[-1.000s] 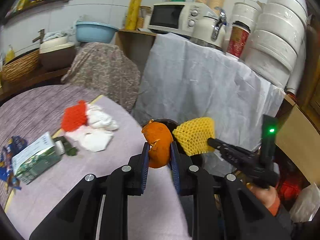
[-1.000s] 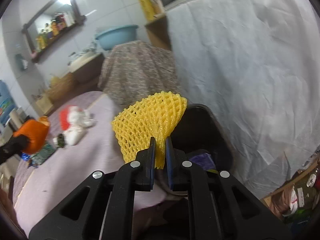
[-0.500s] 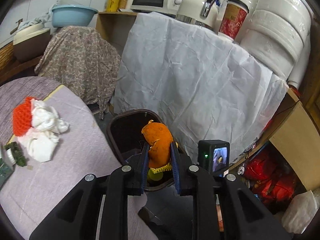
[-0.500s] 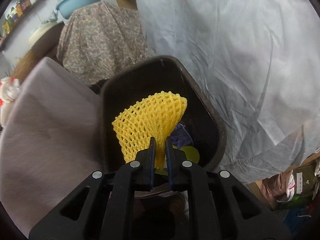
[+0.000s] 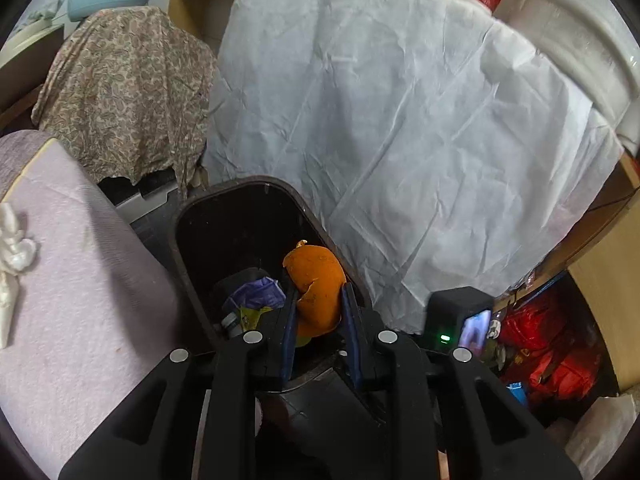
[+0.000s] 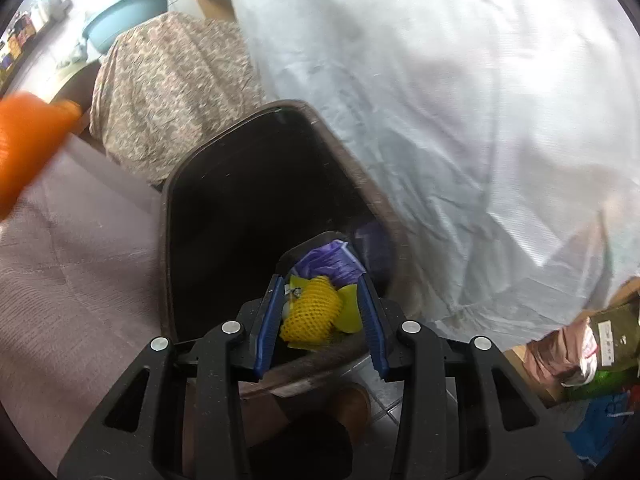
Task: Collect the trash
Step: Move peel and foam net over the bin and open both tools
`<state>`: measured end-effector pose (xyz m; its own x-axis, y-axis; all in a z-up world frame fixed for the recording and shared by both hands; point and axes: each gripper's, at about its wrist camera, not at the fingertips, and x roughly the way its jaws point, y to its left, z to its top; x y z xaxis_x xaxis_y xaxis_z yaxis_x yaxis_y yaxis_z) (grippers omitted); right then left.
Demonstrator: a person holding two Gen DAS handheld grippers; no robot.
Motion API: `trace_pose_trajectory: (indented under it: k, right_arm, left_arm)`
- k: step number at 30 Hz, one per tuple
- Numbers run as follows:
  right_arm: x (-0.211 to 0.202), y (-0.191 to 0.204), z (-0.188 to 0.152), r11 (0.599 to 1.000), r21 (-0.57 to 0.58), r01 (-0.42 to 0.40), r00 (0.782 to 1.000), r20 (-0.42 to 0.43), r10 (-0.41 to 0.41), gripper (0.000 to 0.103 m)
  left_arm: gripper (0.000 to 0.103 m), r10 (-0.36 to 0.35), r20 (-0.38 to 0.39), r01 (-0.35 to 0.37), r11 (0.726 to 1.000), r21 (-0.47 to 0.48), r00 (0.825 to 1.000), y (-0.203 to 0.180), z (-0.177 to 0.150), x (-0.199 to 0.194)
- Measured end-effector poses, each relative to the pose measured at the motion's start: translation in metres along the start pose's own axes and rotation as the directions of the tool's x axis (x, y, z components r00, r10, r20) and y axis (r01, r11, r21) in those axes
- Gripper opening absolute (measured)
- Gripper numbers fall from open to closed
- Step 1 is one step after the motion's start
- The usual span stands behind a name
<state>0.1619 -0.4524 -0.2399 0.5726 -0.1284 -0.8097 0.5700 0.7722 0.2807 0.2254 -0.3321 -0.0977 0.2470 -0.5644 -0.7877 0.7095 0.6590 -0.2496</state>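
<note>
White sheeting (image 5: 400, 128) backs the dark bin (image 5: 188, 240) off the counter (image 5: 80, 300) edge — left hand-held gripper (image 5: 318, 312) clamps an orange peel (image 5: 316, 280) above it, right hand-held gripper (image 6: 320, 312) gapes wide, yellow foam net (image 6: 312, 314) lying inside the bin.

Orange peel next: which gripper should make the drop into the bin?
Left. The left gripper grips the orange peel above the bin; the right gripper is open, its yellow foam net lying inside.
</note>
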Motion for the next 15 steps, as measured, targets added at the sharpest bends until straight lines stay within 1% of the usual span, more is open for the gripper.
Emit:
trace_pose_trajectory:
  k: [4,5,9,10,12,13,14,15]
  right_arm:
    - [-0.009,-0.017,-0.001,0.999,0.049,0.018,1.0,0.013,-0.018,0.04]
    - [-0.012,-0.02,-0.001,0.998,0.055,0.018,1.0,0.016,-0.019,0.04]
    - [-0.02,-0.032,0.0,0.997,0.072,0.036,0.999,0.031,-0.039,0.04]
    - [-0.022,-0.034,0.0,0.996,0.08,0.036,0.999,0.032,-0.039,0.04]
    - [-0.024,-0.038,0.0,0.995,0.092,0.039,0.999,0.033,-0.042,0.04]
    - [-0.025,-0.039,0.001,0.995,0.096,0.038,0.999,0.034,-0.042,0.04]
    - [-0.026,-0.04,0.002,0.995,0.097,0.036,0.999,0.036,-0.04,0.04]
    - [-0.027,-0.04,0.002,0.995,0.097,0.034,0.999,0.036,-0.038,0.04]
  left_arm:
    - [0.021,0.012,-0.055,-0.012,1.0,0.002,0.998,-0.005,0.004,0.024]
    - [0.021,0.024,-0.073,-0.024,1.0,-0.003,0.997,-0.005,0.004,0.031]
    - [0.021,0.056,-0.097,-0.057,0.998,-0.01,0.994,-0.004,0.006,0.047]
    - [0.024,0.064,-0.102,-0.066,0.998,-0.011,0.993,-0.004,0.006,0.05]
    - [0.033,0.069,-0.108,-0.071,0.997,-0.01,0.992,-0.005,0.007,0.052]
    - [0.049,0.073,-0.103,-0.075,0.997,-0.01,0.992,-0.006,0.007,0.05]
    - [0.062,0.075,-0.089,-0.077,0.997,-0.012,0.993,-0.005,0.008,0.047]
    - [0.064,0.077,-0.068,-0.078,0.997,-0.015,0.995,-0.005,0.008,0.042]
